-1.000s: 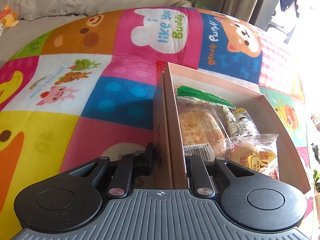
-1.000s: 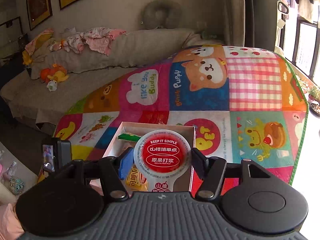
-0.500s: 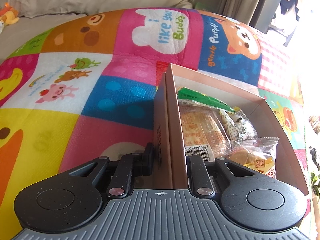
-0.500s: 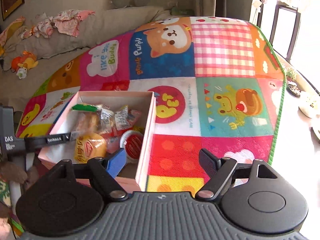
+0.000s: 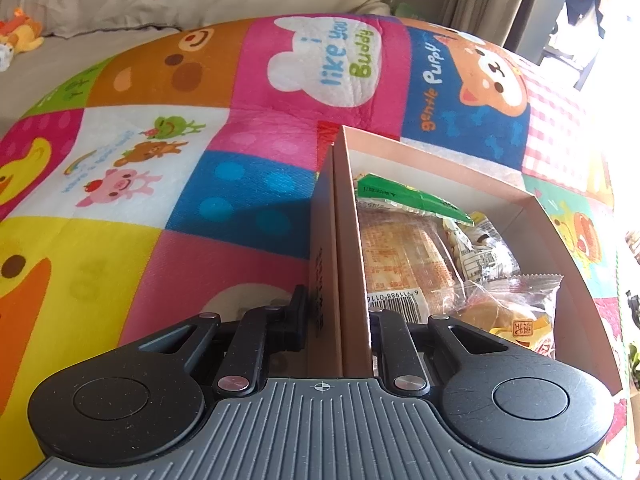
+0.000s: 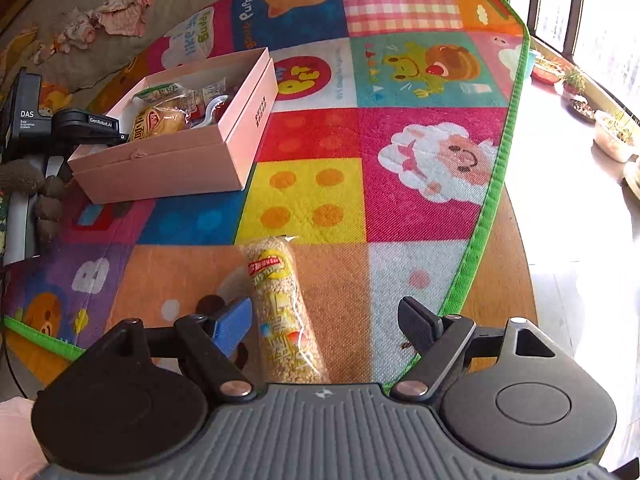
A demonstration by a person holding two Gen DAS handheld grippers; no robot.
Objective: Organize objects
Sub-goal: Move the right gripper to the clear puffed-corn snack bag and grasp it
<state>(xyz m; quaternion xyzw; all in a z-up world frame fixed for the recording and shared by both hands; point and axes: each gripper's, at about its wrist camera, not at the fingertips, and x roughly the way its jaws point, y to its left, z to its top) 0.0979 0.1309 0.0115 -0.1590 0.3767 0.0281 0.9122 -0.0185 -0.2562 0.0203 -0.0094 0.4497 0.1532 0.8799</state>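
**Left gripper clamps the box wall; right gripper spread over a snack roll**

The play mat [image 5: 248,128] carries its writing plainly: "i like you Buddy" on a white bear shape and "gentle Puppy" beside a cartoon dog. On it sits the pink box [image 6: 168,160], open-topped, with a column of small dark characters printed on its long side, too small to read. Inside lie wrapped snacks: a green-edged packet [image 5: 408,196], an orange cracker pack [image 5: 404,256] with a barcode beginning 6 911988, and a yellow bun packet [image 6: 158,124] with red lettering.

The left gripper [image 5: 338,320] is held low and level at the box's near corner, one finger outside the left wall and one inside, closed onto that cardboard wall. From the right wrist view its body shows beyond the box, marked "GenRobot.AI", with a "DAS" module beside it.

The right gripper [image 6: 328,320] hovers over the mat's near edge, well apart from the box, fingers wide apart and gripping nothing. Between them, close to the blue pad [image 6: 232,322], lies a clear-wrapped grain roll [image 6: 280,304] with a red-and-yellow label, illegible.
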